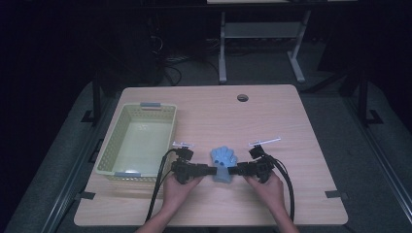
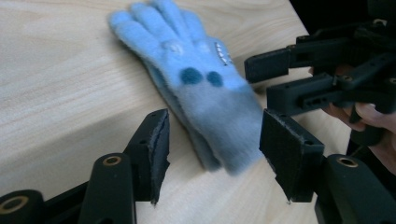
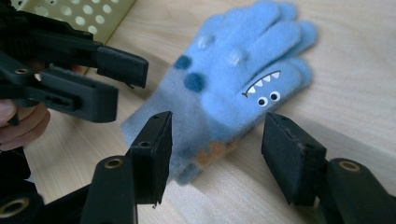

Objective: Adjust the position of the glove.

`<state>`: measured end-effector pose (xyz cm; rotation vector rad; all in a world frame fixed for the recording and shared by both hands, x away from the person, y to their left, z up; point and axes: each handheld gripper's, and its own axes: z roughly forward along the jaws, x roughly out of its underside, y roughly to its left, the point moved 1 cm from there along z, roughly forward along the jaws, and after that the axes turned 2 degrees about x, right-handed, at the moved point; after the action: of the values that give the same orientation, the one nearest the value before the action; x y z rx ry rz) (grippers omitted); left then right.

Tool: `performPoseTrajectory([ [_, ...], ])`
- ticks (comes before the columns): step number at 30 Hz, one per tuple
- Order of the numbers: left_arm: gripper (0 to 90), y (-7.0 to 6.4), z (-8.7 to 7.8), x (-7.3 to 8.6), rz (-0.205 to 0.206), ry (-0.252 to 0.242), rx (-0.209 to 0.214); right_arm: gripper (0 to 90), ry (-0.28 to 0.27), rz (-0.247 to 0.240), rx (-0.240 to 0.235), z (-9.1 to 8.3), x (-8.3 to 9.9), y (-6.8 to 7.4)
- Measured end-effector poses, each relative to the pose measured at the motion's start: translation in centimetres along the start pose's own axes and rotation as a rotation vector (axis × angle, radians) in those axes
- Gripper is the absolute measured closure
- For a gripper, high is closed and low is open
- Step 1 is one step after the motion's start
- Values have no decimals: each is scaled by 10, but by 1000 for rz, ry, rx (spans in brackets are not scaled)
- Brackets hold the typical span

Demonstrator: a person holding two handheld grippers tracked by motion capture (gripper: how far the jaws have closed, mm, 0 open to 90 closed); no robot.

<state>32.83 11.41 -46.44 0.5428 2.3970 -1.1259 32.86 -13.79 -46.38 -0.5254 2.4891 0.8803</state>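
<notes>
Blue glove (image 1: 224, 163) lies on the tabletop (image 1: 272, 116) between the open left claw (image 1: 210, 170) and open right claw (image 1: 234, 170), bare wood beyond.

Left flank: slotted basket (image 1: 145, 127) stands near the left gripper (image 1: 209, 169); its near wall bounds travel toward the table's left edge.
Centre: blue glove (image 1: 224, 161) lies flat between the two grippers; each gripper's jaws are spread at the cuff, one from each side.
Opposing tool: right gripper (image 1: 234, 170) faces the left gripper across the cuff, blocking straight passage either way.
Far side: bare table (image 1: 272, 116) beyond the glove's fingers, up to the cable hole (image 1: 242, 98).
Right flank: bare tabletop out to the edge.
Near edge: forearms and trailing cables occupy it.
</notes>
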Motion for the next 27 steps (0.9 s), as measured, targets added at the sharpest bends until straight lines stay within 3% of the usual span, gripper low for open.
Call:
performPoseTrajectory([
  [10, 474, 7, 10, 0, -34, 25, -13, 474, 18, 23, -4, 10, 1, 2],
  [17, 535, 9, 15, -1, -56, 24, 15, 507, 11, 44, -12, 13, 1, 1],
  [27, 607, 8, 20, 1, -47, 31, 37, 617, -6, 47, 14, 19, 3, 7],
])
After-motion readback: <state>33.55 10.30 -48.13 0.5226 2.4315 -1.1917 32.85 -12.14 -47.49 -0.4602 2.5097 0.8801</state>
